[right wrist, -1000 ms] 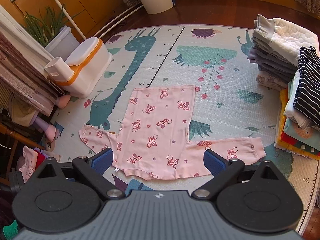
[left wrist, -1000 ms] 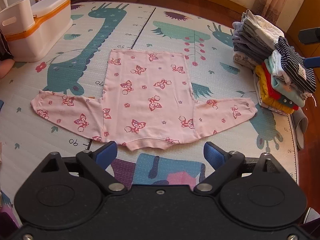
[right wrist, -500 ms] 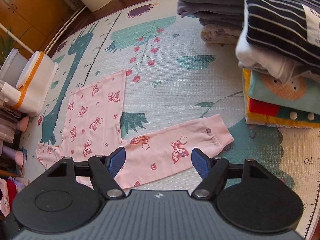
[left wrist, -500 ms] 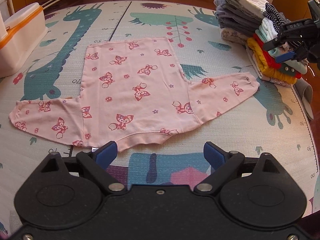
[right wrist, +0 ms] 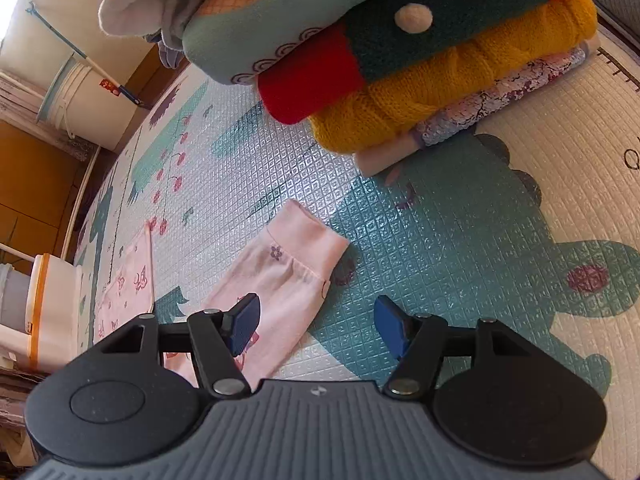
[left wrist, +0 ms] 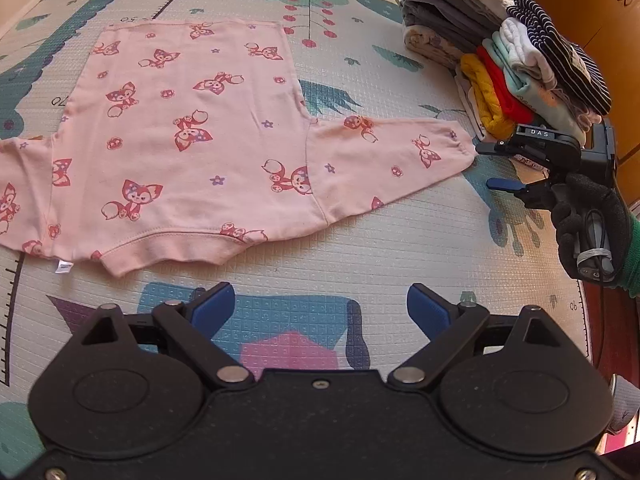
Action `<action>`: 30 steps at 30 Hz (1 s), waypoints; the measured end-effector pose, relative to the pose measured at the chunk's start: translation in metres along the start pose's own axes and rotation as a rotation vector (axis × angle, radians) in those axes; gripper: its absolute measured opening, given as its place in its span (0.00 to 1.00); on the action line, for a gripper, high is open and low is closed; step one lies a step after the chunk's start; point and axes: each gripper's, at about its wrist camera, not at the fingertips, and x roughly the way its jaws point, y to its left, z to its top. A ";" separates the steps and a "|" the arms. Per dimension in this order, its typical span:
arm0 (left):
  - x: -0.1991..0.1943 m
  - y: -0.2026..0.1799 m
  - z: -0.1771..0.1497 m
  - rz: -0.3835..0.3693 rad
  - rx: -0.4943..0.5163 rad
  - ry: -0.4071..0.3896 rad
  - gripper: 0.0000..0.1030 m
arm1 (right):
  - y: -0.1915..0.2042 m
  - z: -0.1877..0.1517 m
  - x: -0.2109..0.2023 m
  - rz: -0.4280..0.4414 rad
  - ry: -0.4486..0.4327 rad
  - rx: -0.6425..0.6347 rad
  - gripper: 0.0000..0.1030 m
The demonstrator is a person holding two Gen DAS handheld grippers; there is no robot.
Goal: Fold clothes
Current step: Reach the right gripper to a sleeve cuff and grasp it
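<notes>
Surface: embossed foam play mat [left wrist: 400,248] printed with animals.
Garment: pink fox-print long-sleeved top [left wrist: 192,136] lies flat on the mat.
Left gripper [left wrist: 320,312]: fingers spread, empty, near the top's hem.
Right gripper [right wrist: 316,326]: fingers apart, at the top's sleeve cuff [right wrist: 308,236], perhaps touching.
Room: stack of folded clothes [left wrist: 516,60] beyond the cuff.

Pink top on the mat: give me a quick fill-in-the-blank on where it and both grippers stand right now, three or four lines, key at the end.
1. The pink top lies spread flat on the play ____.
2. The right gripper has its jaws ____ at the cuff of the sleeve.
3. The left gripper hovers just short of the top's ____, jaws open.
4. The stack of folded clothes stands just beyond the ____ of that sleeve.

Missing words: mat; open; hem; cuff
</notes>
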 end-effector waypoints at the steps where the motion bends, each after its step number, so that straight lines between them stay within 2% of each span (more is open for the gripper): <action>1: 0.003 0.000 0.000 -0.004 -0.003 0.003 0.91 | -0.002 0.002 0.001 0.019 -0.013 0.012 0.63; 5: 0.015 -0.001 -0.001 -0.020 -0.013 0.018 0.91 | -0.009 0.007 0.005 0.064 -0.045 0.060 0.60; 12: 0.032 -0.011 0.009 -0.044 -0.010 0.019 0.91 | -0.007 0.011 0.013 0.048 -0.051 0.030 0.36; 17: 0.046 -0.032 0.023 -0.046 0.055 0.013 0.91 | 0.001 0.010 0.019 0.054 -0.048 0.003 0.36; 19: 0.054 -0.041 0.028 -0.046 0.084 0.017 0.91 | 0.003 0.010 0.022 0.058 -0.048 0.001 0.25; 20: 0.057 -0.045 0.031 -0.048 0.094 0.019 0.91 | 0.003 0.009 0.023 0.055 -0.049 -0.004 0.13; 21: 0.061 -0.049 0.033 -0.051 0.102 0.020 0.91 | 0.004 0.008 0.024 0.056 -0.050 -0.006 0.08; 26: 0.078 -0.073 0.044 -0.038 0.202 0.001 0.91 | 0.002 0.008 0.009 0.126 -0.102 0.016 0.07; 30: 0.090 -0.102 0.053 -0.034 0.335 -0.060 0.91 | 0.003 0.011 -0.004 0.153 -0.087 0.012 0.07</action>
